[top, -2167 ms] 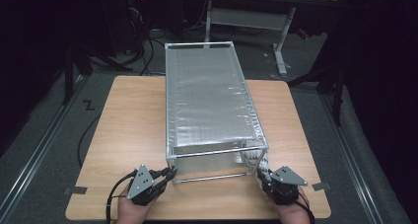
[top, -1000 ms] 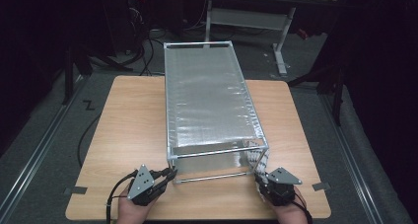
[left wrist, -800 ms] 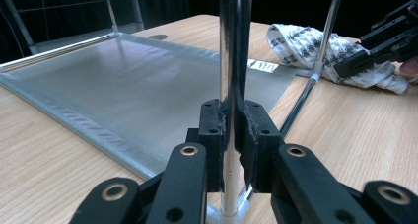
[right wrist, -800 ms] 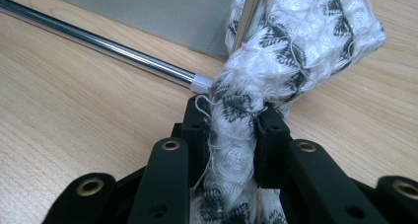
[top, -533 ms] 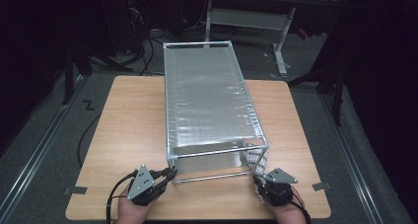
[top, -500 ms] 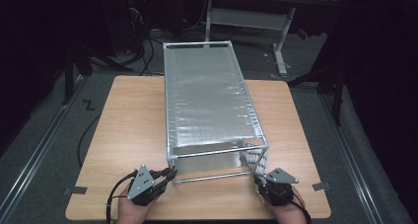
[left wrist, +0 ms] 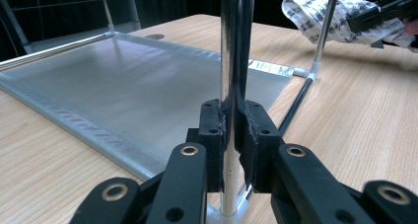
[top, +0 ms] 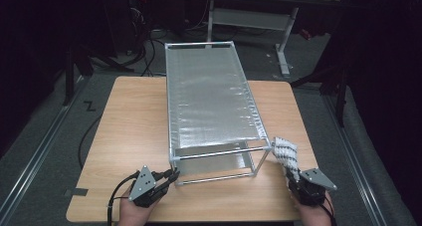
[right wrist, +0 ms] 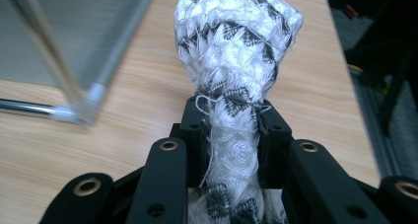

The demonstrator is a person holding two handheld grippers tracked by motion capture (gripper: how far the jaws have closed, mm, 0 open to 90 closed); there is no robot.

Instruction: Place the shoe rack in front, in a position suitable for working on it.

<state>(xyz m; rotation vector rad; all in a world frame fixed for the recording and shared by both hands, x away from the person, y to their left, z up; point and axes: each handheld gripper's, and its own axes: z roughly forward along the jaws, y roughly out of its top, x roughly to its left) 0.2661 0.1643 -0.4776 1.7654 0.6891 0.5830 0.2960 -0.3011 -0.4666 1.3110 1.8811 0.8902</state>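
our left gripper (left wrist: pixel 230 130) is clamped tight on the front left post (left wrist: pixel 231 46) of the metal rack (top: pixel 209 94), down at about 7 o'clock on the table (top: pixel 129 131). our right gripper (right wrist: pixel 230 130) is pinching a rolled-up white and black cloth (right wrist: pixel 236 41), jaws squeezing its middle, hovering off the rack's front right corner at roughly 4 o'clock.

The left tool (top: pixel 169 176) grips the rack (top: pixel 209 96) leg; the right tool (top: pixel 294 178) holds a cloth (top: pixel 284 154).
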